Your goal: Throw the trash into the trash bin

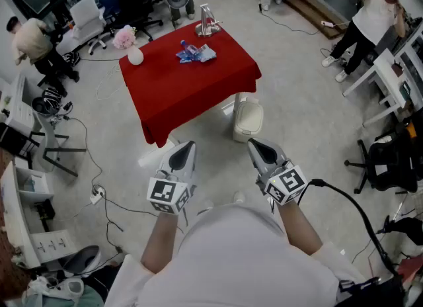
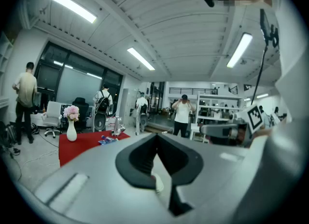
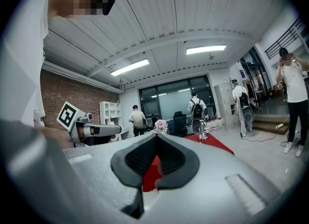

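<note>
Twin grippers held out level at a person's waist, the left gripper [image 1: 186,147] and the right gripper [image 1: 255,145] side by side and slightly apart. Each has its jaws closed together with nothing between them. Both point toward a table [image 1: 173,97] draped in red cloth, standing well ahead on the pale floor. The trash [image 1: 195,53], a small heap of blue and white wrappers, lies on the cloth near the table's far side, between a white vase [image 1: 135,55] of pink flowers and a silver metal stand [image 1: 206,22]. The trash bin [image 1: 248,119], white with its lid down, sits on the floor just beside the table's near right corner, closer to the right gripper. Cables trail across the floor at left.
</note>
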